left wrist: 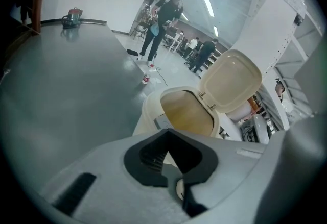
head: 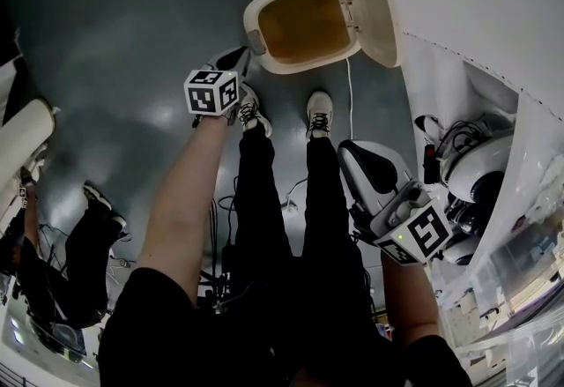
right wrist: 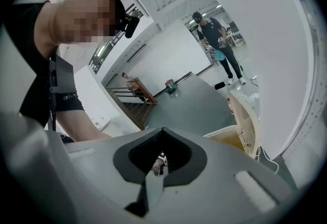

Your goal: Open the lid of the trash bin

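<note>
The cream trash bin (head: pixel 254 19) stands on the grey floor with its hinged lid (head: pixel 377 11) swung back to the right, so the tan inside shows. My left gripper (head: pixel 240 57) hangs just left of the bin's near rim, jaws shut and holding nothing. In the left gripper view its closed tips (left wrist: pixel 168 131) point at the bin (left wrist: pixel 152 110) and the raised lid (left wrist: pixel 231 81). My right gripper (head: pixel 350 152) is held back by the right leg, well short of the bin. Its jaws (right wrist: pixel 163 129) meet, with nothing in them.
My own legs and shoes (head: pixel 319 112) stand just before the bin. A white draped table (head: pixel 476 33) and equipment with cables (head: pixel 471 178) crowd the right side. A person (head: pixel 84 253) crouches at the left. A small bottle (left wrist: pixel 146 79) stands on the floor beyond.
</note>
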Demonstrator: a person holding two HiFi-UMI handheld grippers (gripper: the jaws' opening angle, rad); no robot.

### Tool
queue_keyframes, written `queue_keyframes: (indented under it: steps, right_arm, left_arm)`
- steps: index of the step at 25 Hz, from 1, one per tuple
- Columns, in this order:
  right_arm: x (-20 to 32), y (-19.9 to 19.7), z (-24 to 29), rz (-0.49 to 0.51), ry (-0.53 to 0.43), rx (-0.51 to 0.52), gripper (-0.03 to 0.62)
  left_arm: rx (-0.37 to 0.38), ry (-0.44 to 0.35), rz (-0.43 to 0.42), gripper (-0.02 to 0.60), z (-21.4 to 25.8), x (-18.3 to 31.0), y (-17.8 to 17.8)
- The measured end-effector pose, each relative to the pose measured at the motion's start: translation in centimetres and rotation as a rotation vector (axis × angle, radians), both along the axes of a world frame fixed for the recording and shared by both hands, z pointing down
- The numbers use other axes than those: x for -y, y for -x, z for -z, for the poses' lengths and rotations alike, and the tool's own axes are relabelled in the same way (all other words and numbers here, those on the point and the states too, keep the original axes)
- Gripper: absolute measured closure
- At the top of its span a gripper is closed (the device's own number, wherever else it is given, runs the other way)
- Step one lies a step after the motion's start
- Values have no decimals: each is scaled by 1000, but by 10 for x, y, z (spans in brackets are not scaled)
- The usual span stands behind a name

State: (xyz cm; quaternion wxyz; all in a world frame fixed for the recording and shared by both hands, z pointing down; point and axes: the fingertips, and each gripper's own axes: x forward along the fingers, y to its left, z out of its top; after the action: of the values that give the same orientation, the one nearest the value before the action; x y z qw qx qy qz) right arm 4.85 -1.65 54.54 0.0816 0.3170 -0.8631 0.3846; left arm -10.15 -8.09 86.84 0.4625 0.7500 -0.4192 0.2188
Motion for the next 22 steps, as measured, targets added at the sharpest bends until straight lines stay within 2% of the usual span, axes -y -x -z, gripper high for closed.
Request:
queue_keyframes:
  steps: [5, 8, 13, 17, 22]
  right_arm:
    - [4, 6, 34, 3, -58, 18, 586]
    - [2, 2, 62, 14, -89, 0, 586]
    - [4, -5, 128, 2, -175, 2, 586]
    - [6, -12, 179, -2, -255, 11, 586]
    - [-6, -28, 244, -17, -319, 42, 586]
  left_arm:
    - [-13, -31, 11, 583, 41, -4, 11]
    - [-55, -64, 9, 583, 88, -6, 5]
    - [-215, -199, -43, 583, 219, -9, -28]
    - [-268, -320, -119, 583, 332, -14, -48]
    - [-352, -431, -131, 583, 458, -40, -64]
